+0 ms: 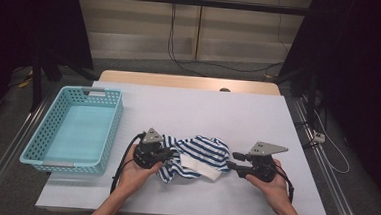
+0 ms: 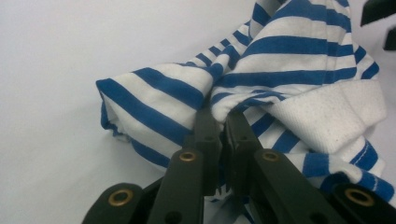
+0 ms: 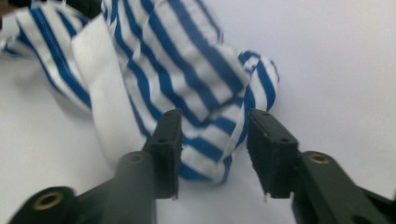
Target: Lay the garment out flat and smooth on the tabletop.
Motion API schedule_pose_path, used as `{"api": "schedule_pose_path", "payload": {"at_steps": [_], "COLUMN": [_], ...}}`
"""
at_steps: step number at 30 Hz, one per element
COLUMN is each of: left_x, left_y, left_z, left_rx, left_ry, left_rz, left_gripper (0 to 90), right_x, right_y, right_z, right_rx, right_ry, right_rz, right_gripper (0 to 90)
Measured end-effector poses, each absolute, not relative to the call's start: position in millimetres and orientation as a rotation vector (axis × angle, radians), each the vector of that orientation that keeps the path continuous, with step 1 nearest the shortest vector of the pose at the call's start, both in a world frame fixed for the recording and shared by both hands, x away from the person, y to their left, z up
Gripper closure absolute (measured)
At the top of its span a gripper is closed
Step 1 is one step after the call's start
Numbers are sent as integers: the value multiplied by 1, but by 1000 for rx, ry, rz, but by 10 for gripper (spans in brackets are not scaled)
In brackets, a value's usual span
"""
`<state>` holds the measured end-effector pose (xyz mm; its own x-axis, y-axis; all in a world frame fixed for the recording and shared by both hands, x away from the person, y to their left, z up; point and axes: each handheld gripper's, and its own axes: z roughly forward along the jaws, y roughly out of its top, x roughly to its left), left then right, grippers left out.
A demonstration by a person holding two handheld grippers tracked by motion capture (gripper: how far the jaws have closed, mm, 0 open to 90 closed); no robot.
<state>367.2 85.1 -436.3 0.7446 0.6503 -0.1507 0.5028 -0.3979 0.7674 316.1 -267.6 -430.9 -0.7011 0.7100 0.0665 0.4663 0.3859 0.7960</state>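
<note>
Two forearms reach in from the near edge of a white-covered table [image 1: 278, 118], each hand holding a black two-jaw gripper.

The left gripper [image 1: 171, 154] lies just left of the table's middle, toward the near edge. In the left gripper view its jaws are pressed together on a pinched fold of a blue-and-white striped cloth [image 2: 289, 79], the fabric bunching up around the tips.

The right gripper [image 1: 233, 160] sits right of the middle, level with the left one and pointing back toward it. In the right gripper view its jaws stand partly apart, with the end of the cloth [image 3: 187, 88] lying on the table in the gap between them; the pads do not press on the fabric.

The cloth [image 1: 200, 155] lies crumpled between the two grippers, with a plain white band showing on its near side.

Farther off, a light blue plastic basket [image 1: 39, 138] with perforated walls rests along the table's left edge, well apart from the cloth.

Beyond the far edge are a wooden strip and dangling cables.
</note>
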Motion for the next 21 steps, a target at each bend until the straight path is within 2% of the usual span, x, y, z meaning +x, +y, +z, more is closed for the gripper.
{"api": "schedule_pose_path", "payload": {"at_steps": [4, 8, 12, 13, 21], "left_x": [372, 373, 374, 373, 371], "left_y": [90, 90, 90, 90, 90], "left_z": [-439, -441, -441, -441, -440], "left_rx": [2063, 2066, 2059, 2069, 2045], "left_ry": [907, 914, 912, 917, 893], "left_rz": [201, 198, 199, 203, 217], "left_gripper": [856, 856, 855, 854, 851], "right_x": [311, 306, 312, 312, 315], "right_y": [-265, -256, -252, -251, -252], "right_z": [-439, -448, -452, -452, -439], "right_rx": [1007, 958, 935, 946, 953], "right_ry": [2424, 2460, 2440, 2421, 2262], "right_rz": [1088, 994, 968, 966, 1104], "right_gripper": [387, 347, 419, 489, 735]}}
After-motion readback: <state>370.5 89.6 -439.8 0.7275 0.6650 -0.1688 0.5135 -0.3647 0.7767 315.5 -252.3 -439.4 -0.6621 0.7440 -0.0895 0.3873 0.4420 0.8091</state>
